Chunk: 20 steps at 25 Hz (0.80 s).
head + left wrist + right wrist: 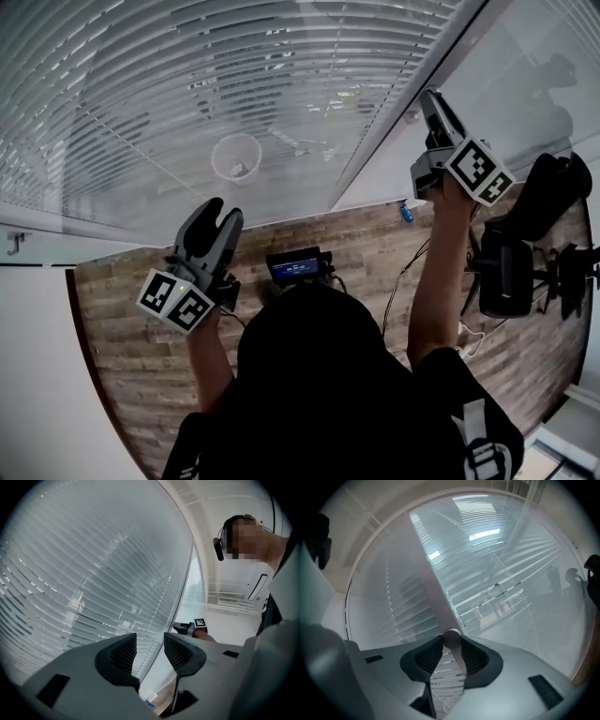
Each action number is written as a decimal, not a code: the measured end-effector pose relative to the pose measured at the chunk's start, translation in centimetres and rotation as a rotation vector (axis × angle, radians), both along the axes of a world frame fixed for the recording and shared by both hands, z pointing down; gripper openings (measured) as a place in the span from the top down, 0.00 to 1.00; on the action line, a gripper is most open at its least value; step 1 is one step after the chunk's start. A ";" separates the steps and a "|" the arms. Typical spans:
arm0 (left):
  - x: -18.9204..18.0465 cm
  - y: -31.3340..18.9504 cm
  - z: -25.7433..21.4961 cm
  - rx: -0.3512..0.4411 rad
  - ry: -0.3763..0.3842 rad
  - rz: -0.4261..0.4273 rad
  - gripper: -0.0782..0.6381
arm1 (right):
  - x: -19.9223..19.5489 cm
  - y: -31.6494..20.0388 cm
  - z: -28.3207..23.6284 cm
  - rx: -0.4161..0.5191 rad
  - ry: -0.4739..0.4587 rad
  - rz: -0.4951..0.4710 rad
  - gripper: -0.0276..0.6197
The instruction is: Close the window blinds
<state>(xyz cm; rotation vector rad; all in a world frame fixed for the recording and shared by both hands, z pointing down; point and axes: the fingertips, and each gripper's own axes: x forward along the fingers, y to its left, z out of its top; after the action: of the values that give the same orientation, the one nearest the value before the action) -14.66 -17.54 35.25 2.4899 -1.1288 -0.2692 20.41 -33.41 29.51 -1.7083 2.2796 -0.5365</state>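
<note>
Slatted window blinds (234, 84) hang behind the glass in front of me; they also fill the left gripper view (93, 573) and the right gripper view (497, 564). My right gripper (433, 97) is raised to the grey window post (394, 131). Its jaws (451, 644) are shut on a small round knob (451, 638) with a thin stem running down from it. That gripper (190, 628) also shows small in the left gripper view. My left gripper (217, 214) is held lower at the left, facing the blinds, open (150, 644) with nothing between its fingers.
A black office chair (511, 272) stands to the right on the wood floor (122, 347). A small blue item (405, 213) lies by the window base. A screen device (295, 268) sits at the person's chest. A white bin (236, 157) shows through the glass.
</note>
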 end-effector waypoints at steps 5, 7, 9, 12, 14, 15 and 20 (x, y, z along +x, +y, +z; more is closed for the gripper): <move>-0.8 0.3 0.6 -0.006 -0.015 -0.022 0.62 | -1.1 0.1 1.8 0.010 0.382 0.042 0.76; -0.7 0.2 0.7 0.000 -0.018 -0.024 0.62 | -1.3 0.2 1.7 0.022 0.540 0.073 0.76; 0.0 0.1 0.9 -0.002 -0.010 -0.010 0.62 | -0.8 0.5 1.1 0.033 0.673 0.113 0.76; 0.5 0.3 1.0 -0.010 0.001 0.002 0.62 | -0.2 1.0 0.9 0.025 0.780 0.143 0.76; 0.4 0.4 1.0 -0.010 0.000 -0.001 0.62 | -0.2 1.0 1.0 0.014 0.774 0.140 0.76; 0.3 0.3 1.0 -0.009 0.000 -0.003 0.62 | -0.2 0.9 1.0 0.010 0.739 0.134 0.76; 0.0 0.1 0.9 -0.004 0.000 -0.008 0.62 | 0.3 0.5 1.3 -0.039 0.179 0.046 0.76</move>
<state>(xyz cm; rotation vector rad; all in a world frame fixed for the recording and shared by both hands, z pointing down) -14.62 -17.48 36.12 2.4823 -1.1379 -0.2687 20.67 -32.92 30.82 -1.8926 2.3565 -0.4370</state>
